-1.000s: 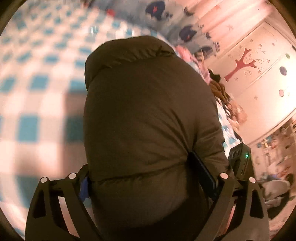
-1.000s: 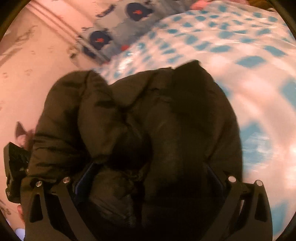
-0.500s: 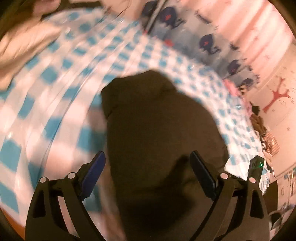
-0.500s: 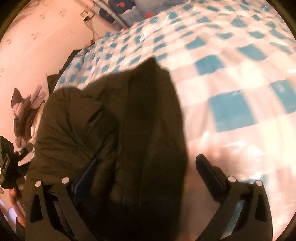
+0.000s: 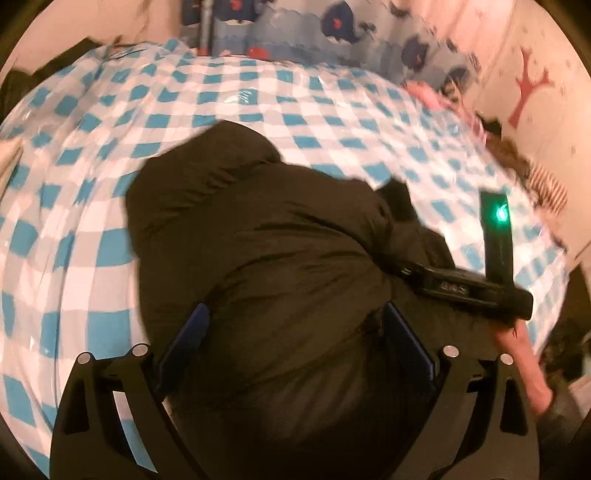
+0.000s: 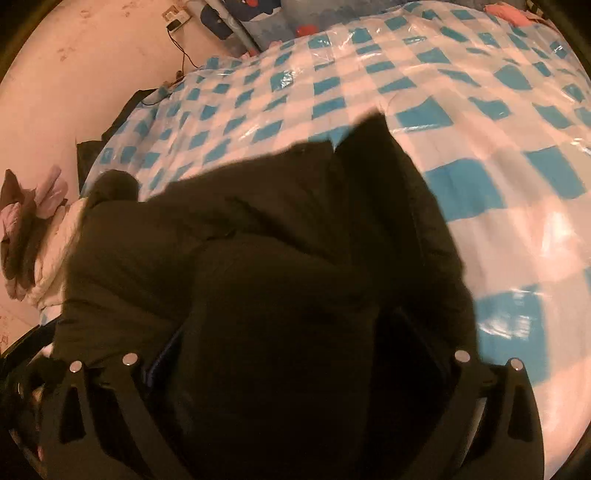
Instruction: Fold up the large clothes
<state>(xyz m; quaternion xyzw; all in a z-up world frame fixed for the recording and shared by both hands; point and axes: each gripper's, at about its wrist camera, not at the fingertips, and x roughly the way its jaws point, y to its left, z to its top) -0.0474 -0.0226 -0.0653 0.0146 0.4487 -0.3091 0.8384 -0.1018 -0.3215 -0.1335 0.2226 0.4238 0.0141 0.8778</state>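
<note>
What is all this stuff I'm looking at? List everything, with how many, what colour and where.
Puffy dark olive-brown jacket: one, bunched on the bed, between both grippers' fingers.
Blue-and-white checked bed cover: one, shiny, under the jacket.
Pale blue whale-print fabric: one, beyond the bed's far edge.
Red tree wall sticker: one, on the pinkish wall at right.
Pile of pink and striped clothes: one heap, at the bed's right edge.
Pink-and-brown bundle: one, by the wall, in the right wrist view.
Left gripper: black, blue pads, fingers wide around the jacket.
Right gripper: black; jacket fills the gap.
Bare hand: one, holding the right gripper's handle.
</note>
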